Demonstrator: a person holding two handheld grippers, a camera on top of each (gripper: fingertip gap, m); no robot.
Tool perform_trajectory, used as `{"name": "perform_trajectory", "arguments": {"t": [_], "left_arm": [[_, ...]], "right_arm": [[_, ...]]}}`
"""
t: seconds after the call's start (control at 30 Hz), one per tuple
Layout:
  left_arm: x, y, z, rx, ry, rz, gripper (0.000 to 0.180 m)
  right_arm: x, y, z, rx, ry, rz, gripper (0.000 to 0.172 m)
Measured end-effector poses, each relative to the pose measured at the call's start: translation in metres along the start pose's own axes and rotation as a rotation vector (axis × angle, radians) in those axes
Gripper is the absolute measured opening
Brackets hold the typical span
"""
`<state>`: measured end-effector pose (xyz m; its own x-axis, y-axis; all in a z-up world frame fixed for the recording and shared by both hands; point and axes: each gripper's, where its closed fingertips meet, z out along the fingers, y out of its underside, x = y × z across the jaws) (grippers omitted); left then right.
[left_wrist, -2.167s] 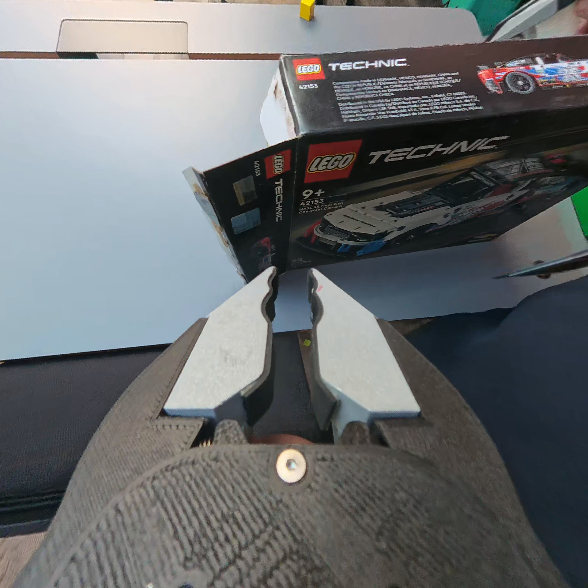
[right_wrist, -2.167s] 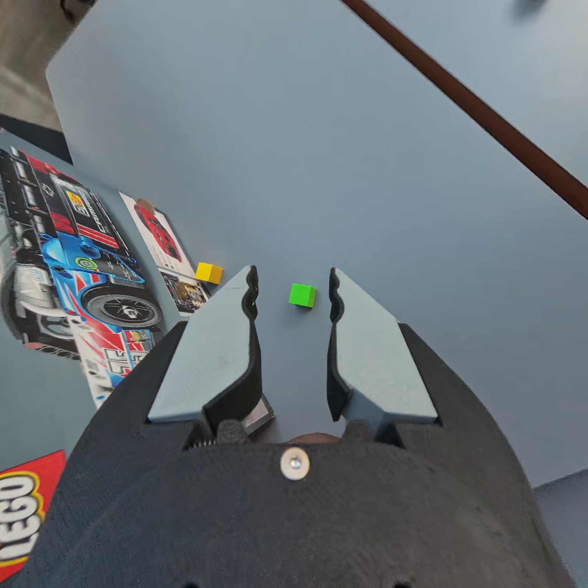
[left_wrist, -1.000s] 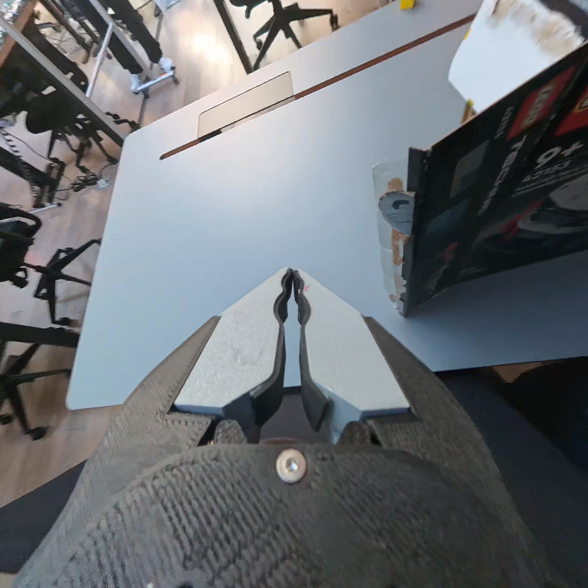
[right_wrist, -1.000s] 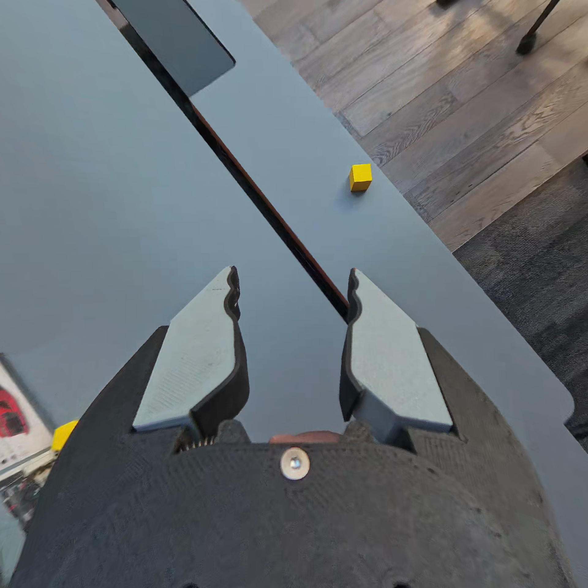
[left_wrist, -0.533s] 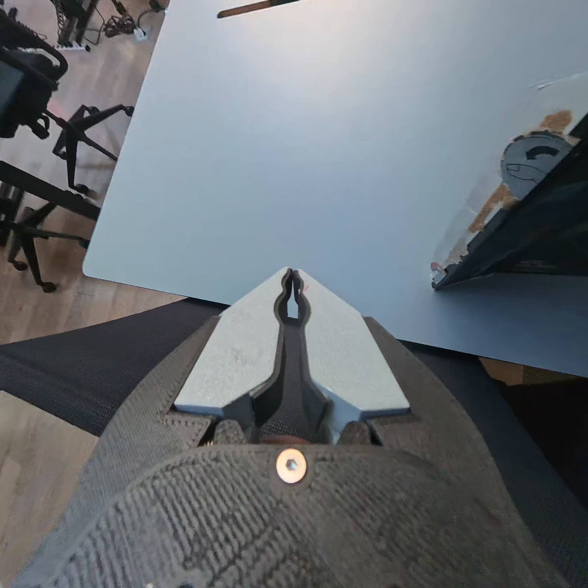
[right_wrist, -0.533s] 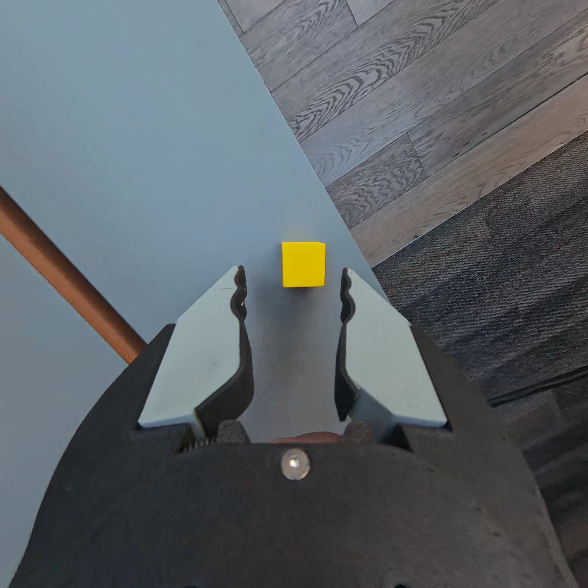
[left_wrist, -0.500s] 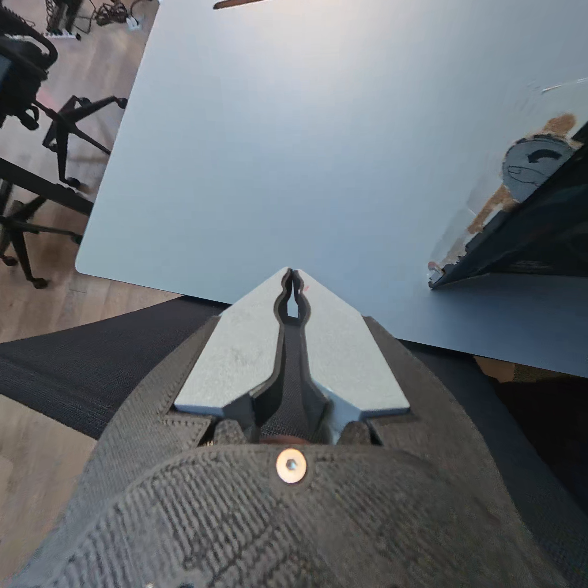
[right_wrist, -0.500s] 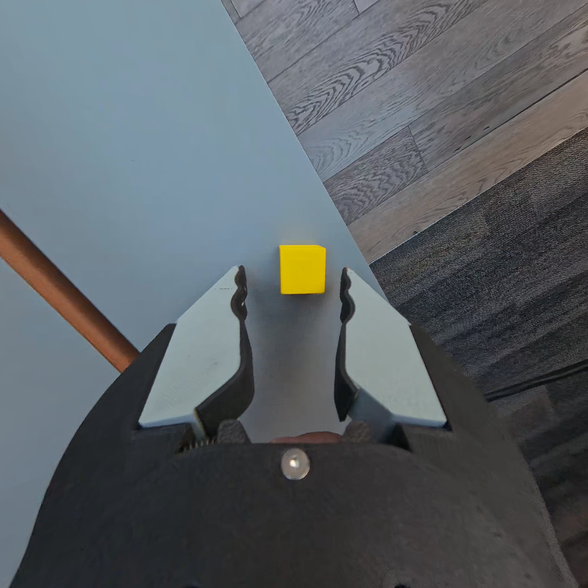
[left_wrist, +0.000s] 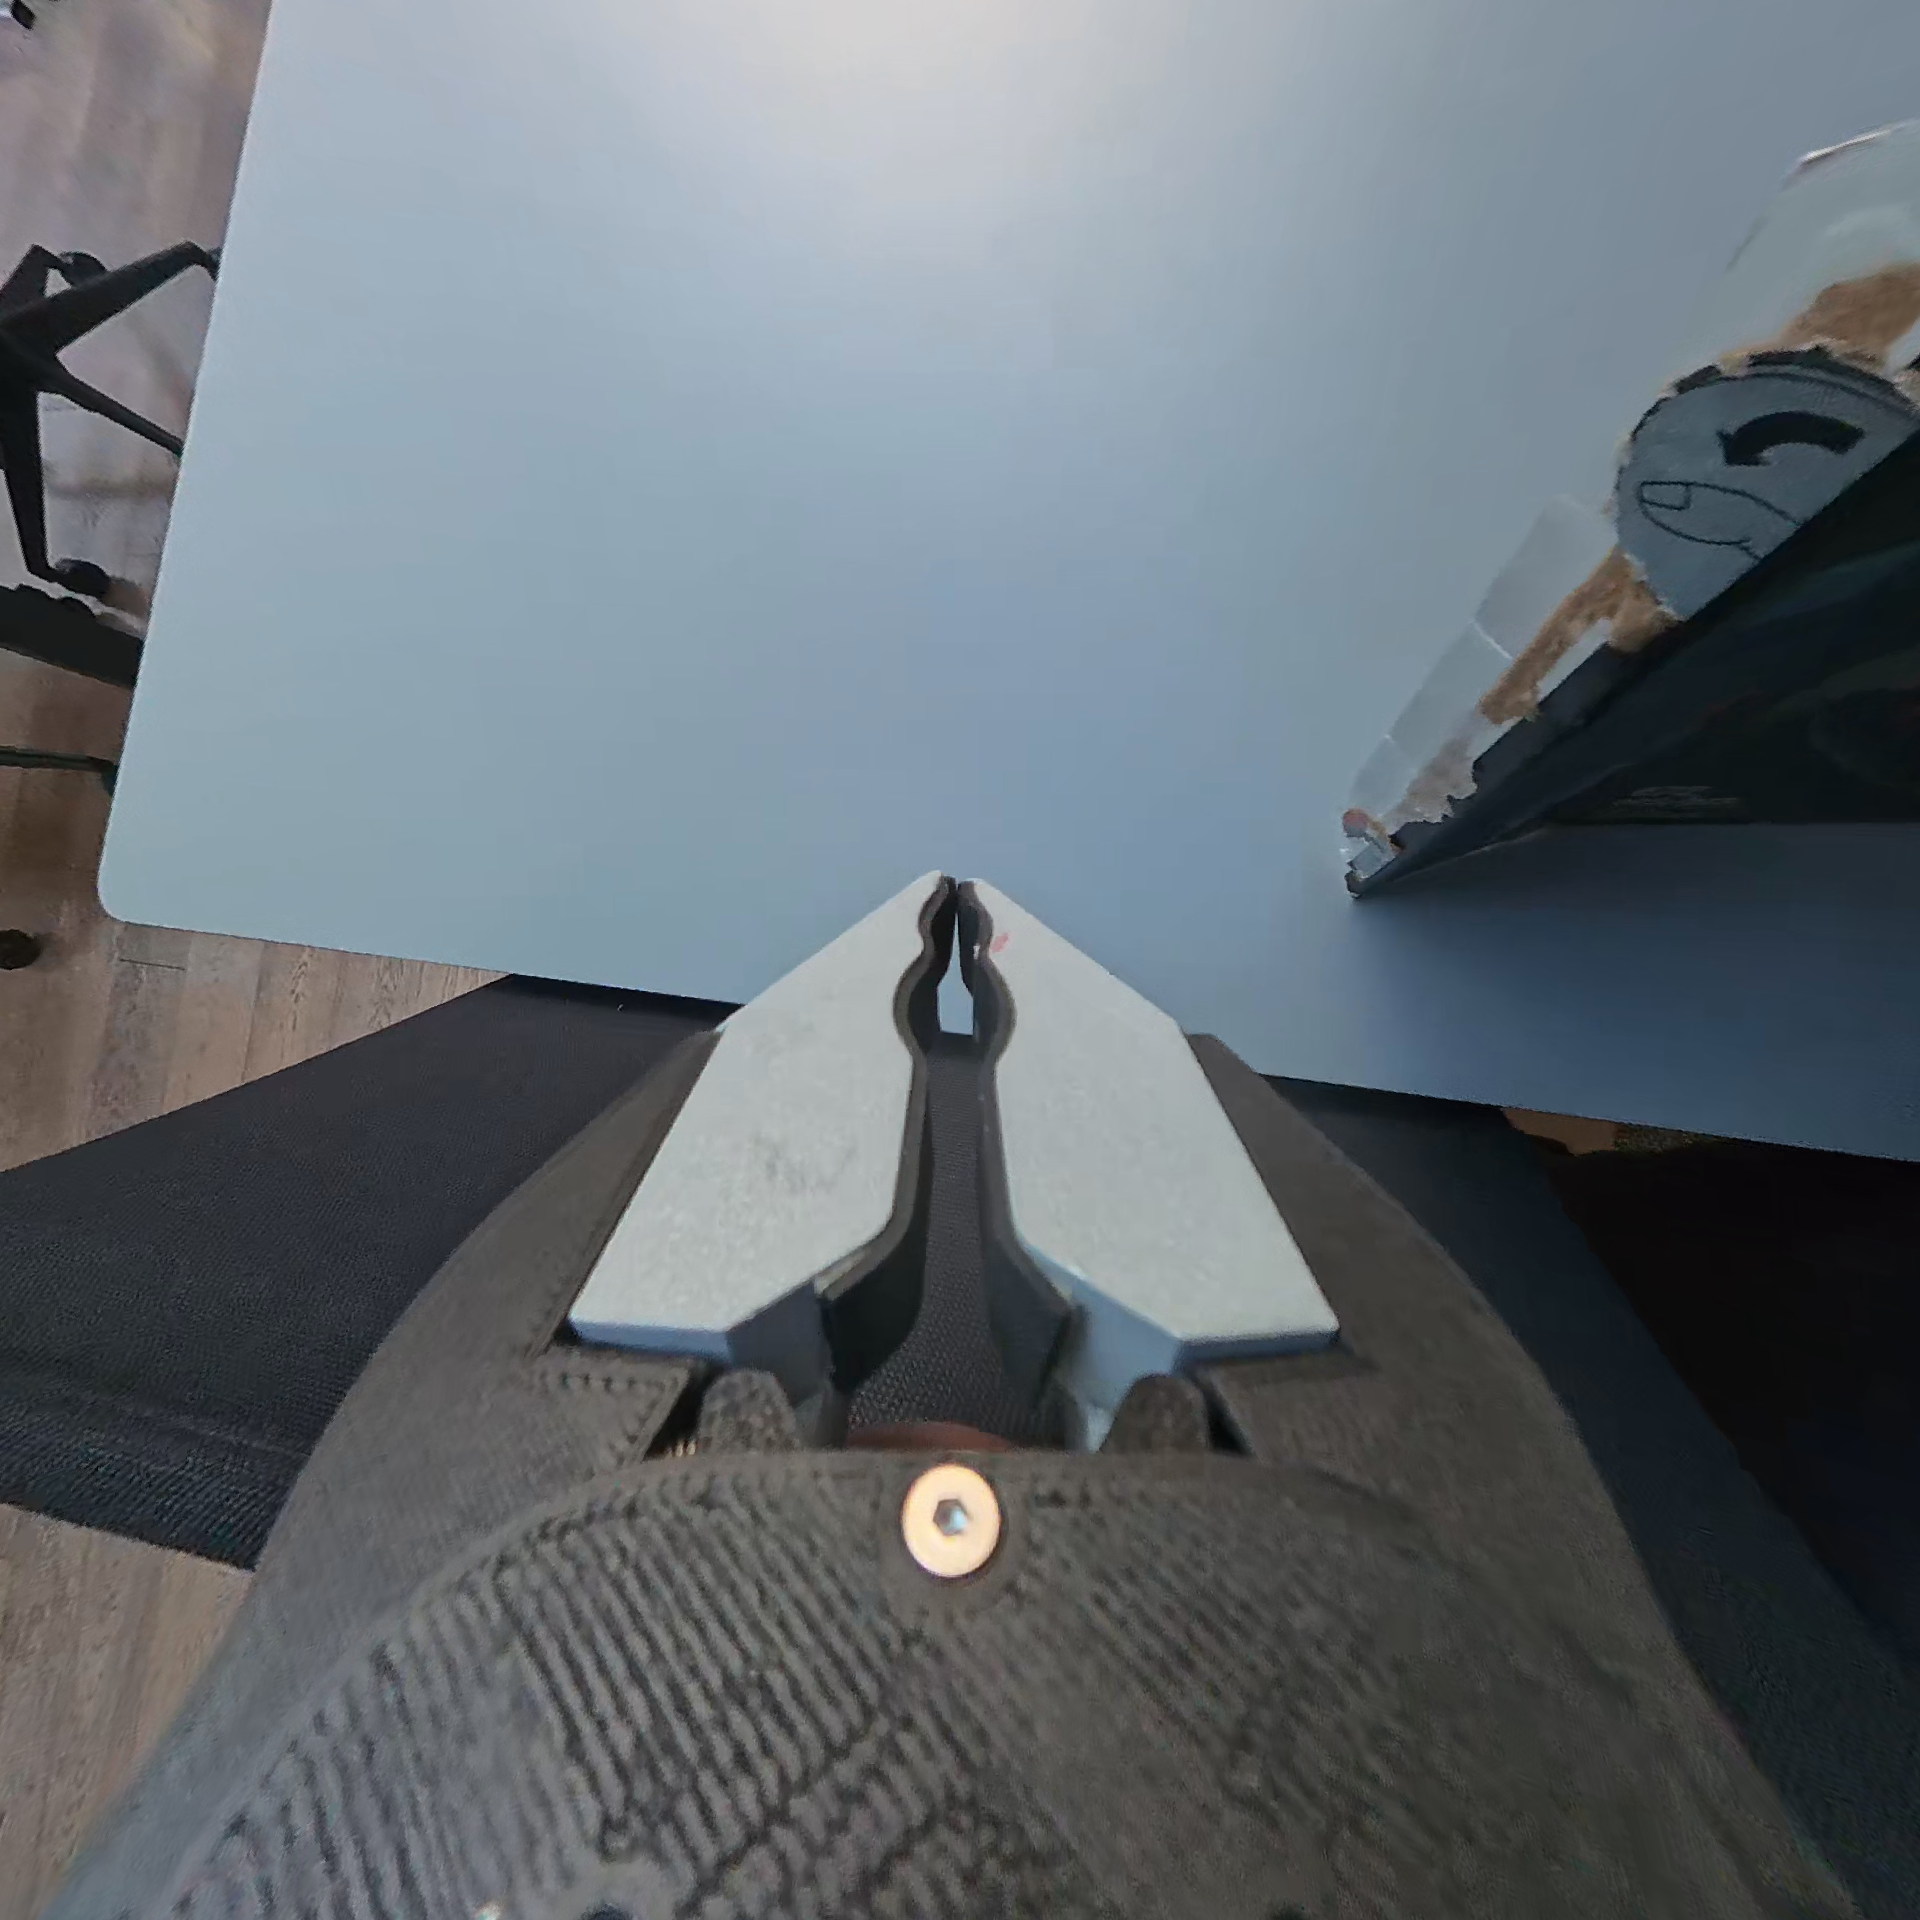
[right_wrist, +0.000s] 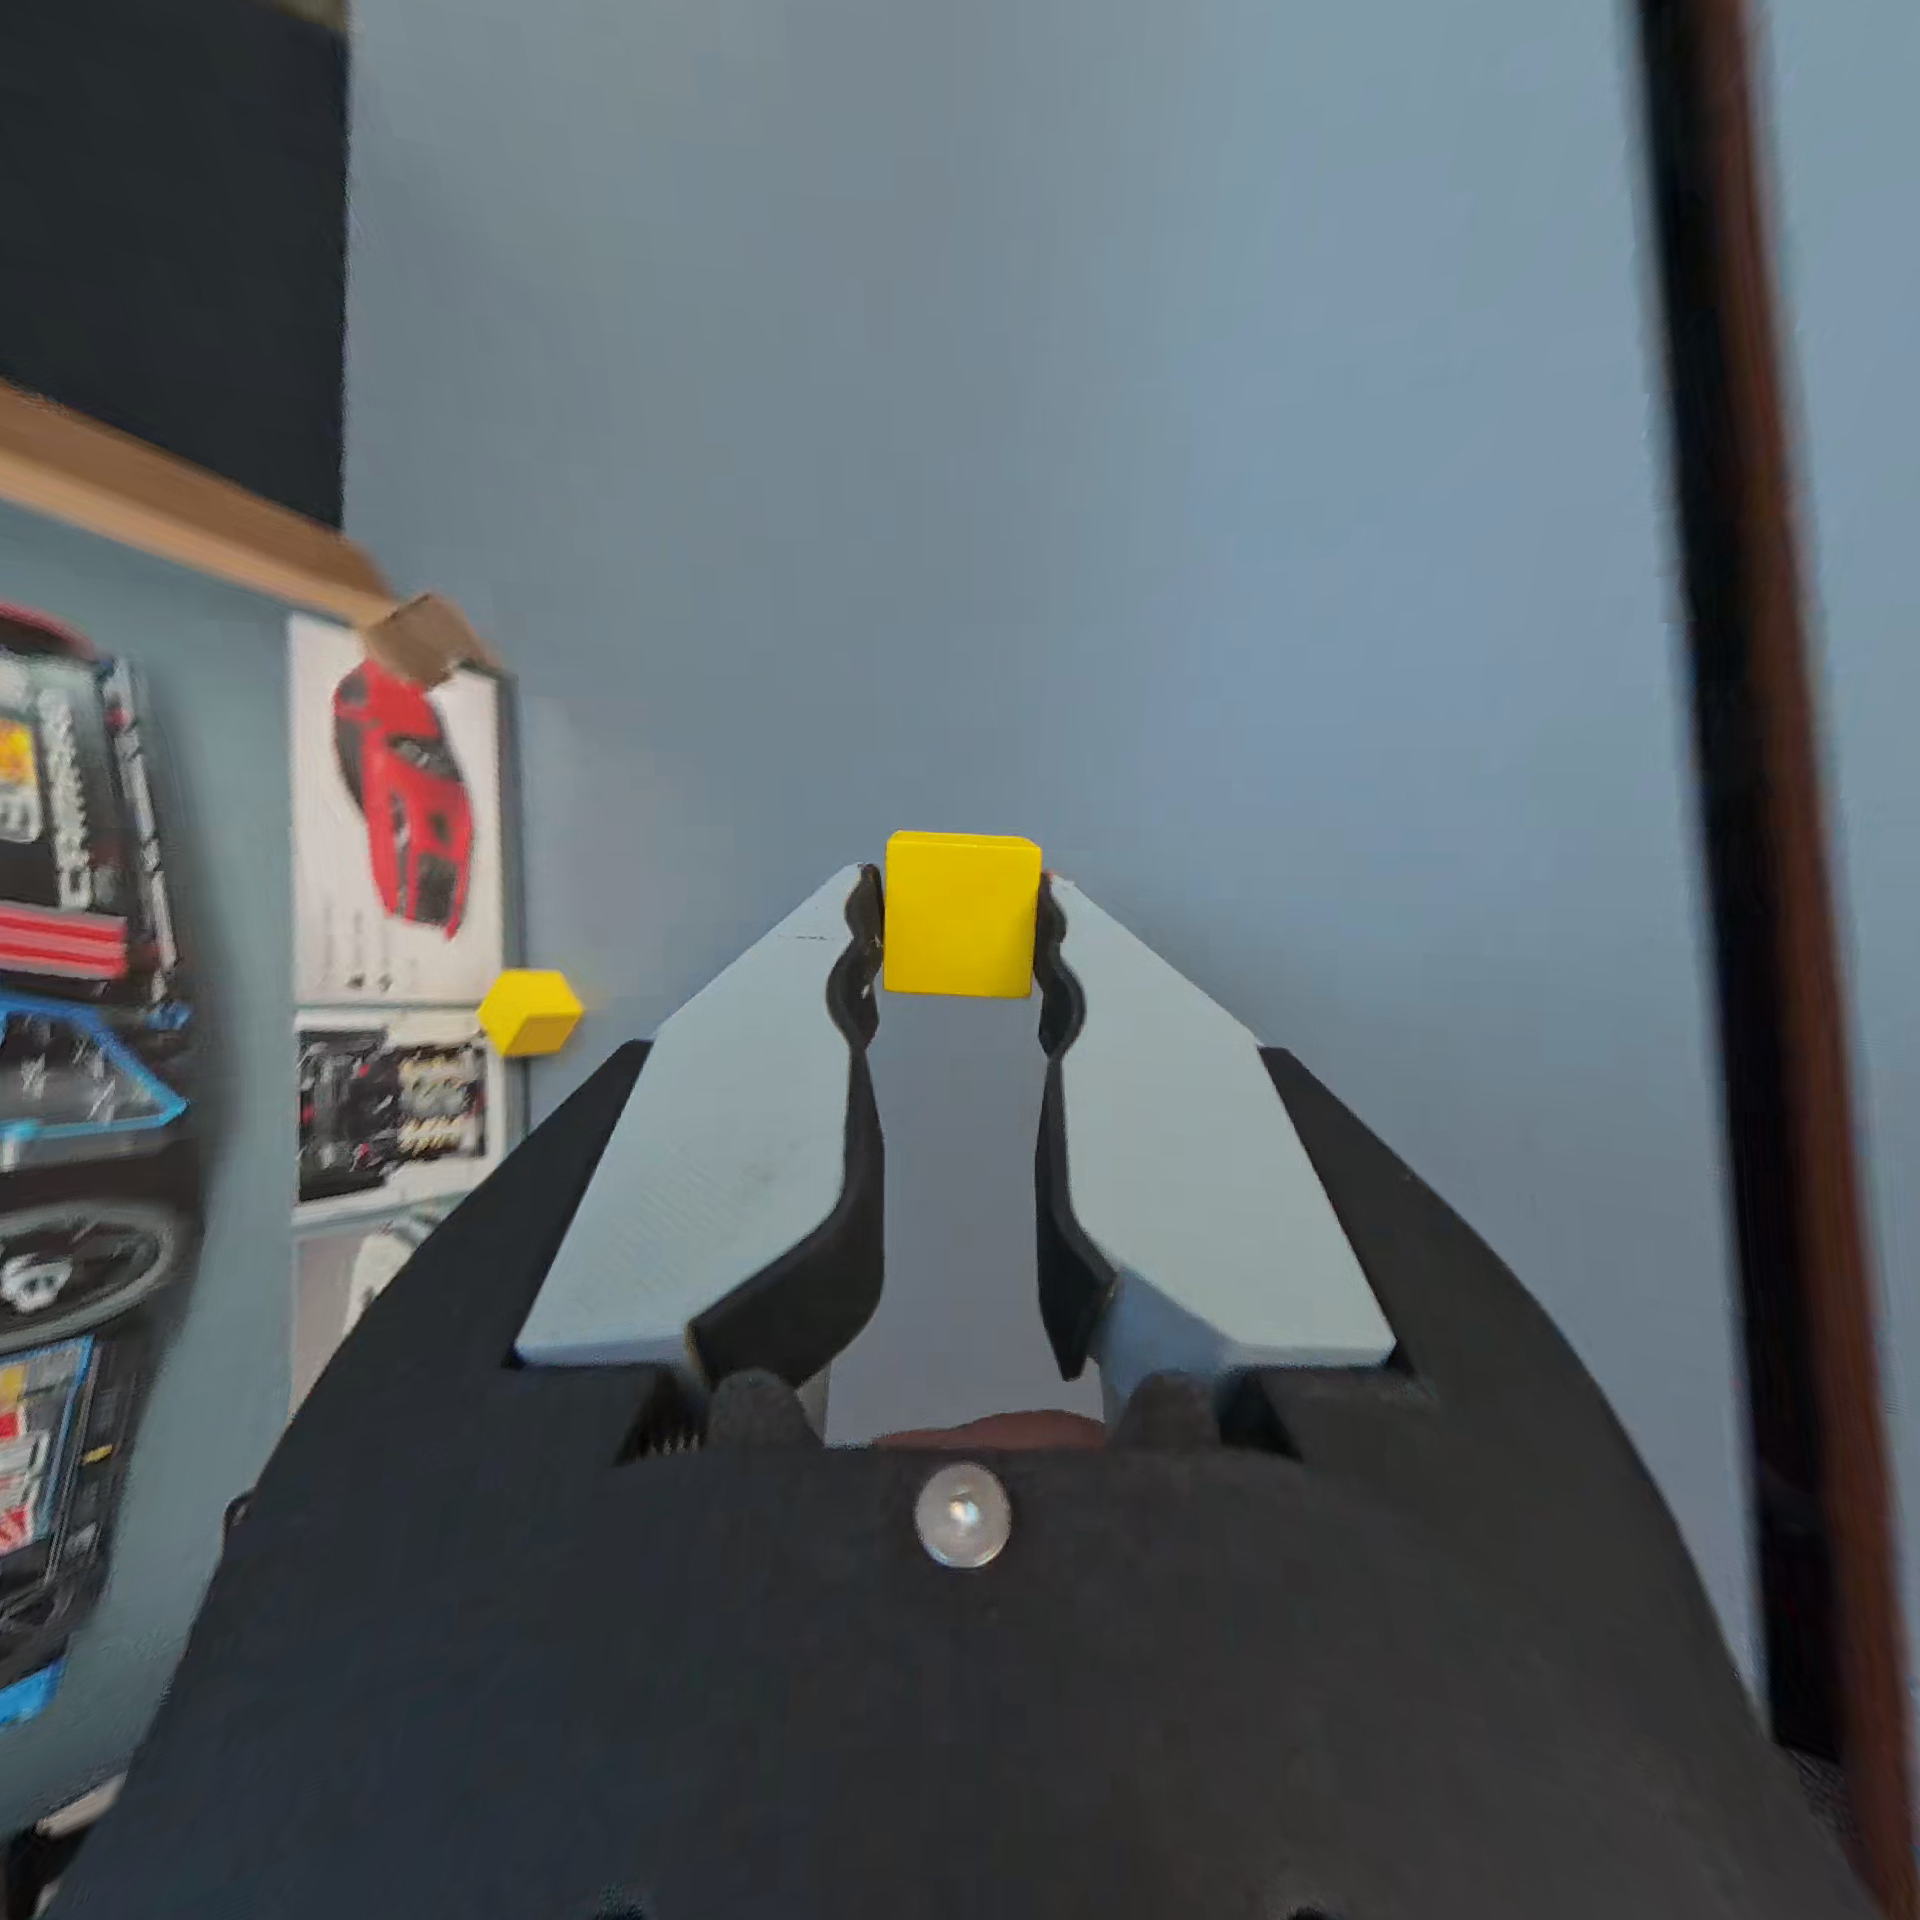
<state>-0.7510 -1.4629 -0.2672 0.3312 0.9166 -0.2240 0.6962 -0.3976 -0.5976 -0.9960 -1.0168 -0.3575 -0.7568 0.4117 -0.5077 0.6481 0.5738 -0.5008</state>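
Note:
My right gripper (right_wrist: 960, 914) is shut on a yellow cube (right_wrist: 960, 920); both pads press its sides and it hangs above the blue-grey table (right_wrist: 1247, 520). A second yellow cube (right_wrist: 530, 1010) lies on the table to the left, beside the flattened toy-car box (right_wrist: 395, 914). My left gripper (left_wrist: 954, 904) is shut with nothing between its pads, over the near edge of the table (left_wrist: 727, 520). The torn end flap of the box (left_wrist: 1662, 582) stands to its right.
A dark brown seam (right_wrist: 1745, 831) runs down the table at the right of the right wrist view. A black chair seat (left_wrist: 208, 1247) lies below the left gripper. Wooden floor (left_wrist: 62, 987) and a chair base (left_wrist: 62, 395) show at left. The gap from one gripper's tips to the other's is roughly 50 cm.
My right gripper closed on the yellow cube at the table's edge, lifted it and swung back toward the box. My left gripper stayed shut and barely moved.

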Motion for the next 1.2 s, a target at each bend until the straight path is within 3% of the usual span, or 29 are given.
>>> {"name": "perform_trajectory", "arguments": {"t": [0.13,0.2,0.27,0.47,0.6,0.73,0.83,0.9,1.0,1.1,1.2], "left_arm": [[0.007,-0.003,0.002,0.005,0.028,0.035,0.0],[0.01,-0.002,0.002,0.011,0.043,0.054,0.0],[0.013,-0.003,0.001,0.021,0.066,0.064,0.0],[0.019,-0.004,-0.002,0.044,0.142,0.052,0.0],[0.02,-0.004,-0.003,0.052,0.144,0.062,0.0],[0.022,-0.003,-0.002,0.044,0.146,0.078,0.0],[0.027,-0.003,0.0,0.023,0.169,0.102,0.0],[0.032,-0.005,-0.001,0.018,0.198,0.13,0.0],[0.04,-0.002,-0.002,0.007,0.245,0.166,0.0],[0.046,-0.005,-0.006,0.017,0.291,0.193,0.003],[0.055,-0.012,-0.011,0.051,0.361,0.226,0.009]], "right_arm": [[-0.075,0.073,0.028,-0.105,-0.094,-0.092,0.027],[-0.078,0.097,0.041,-0.136,-0.061,-0.02,0.042],[-0.077,0.11,0.044,-0.135,-0.035,0.044,0.044],[-0.076,0.117,-0.029,0.061,0.095,0.168,0.035],[-0.077,0.168,-0.071,0.075,0.204,0.271,0.037],[-0.084,0.222,-0.081,0.082,0.259,0.401,0.032],[-0.09,0.239,-0.093,0.145,0.358,0.414,0.031],[-0.088,0.247,-0.129,0.233,0.537,0.419,0.031],[-0.09,0.275,-0.236,0.414,1.004,0.478,0.029],[-0.136,0.318,-0.338,0.625,1.329,0.596,0.032],[-0.199,0.348,-0.387,0.772,1.503,0.63,0.041]]}}
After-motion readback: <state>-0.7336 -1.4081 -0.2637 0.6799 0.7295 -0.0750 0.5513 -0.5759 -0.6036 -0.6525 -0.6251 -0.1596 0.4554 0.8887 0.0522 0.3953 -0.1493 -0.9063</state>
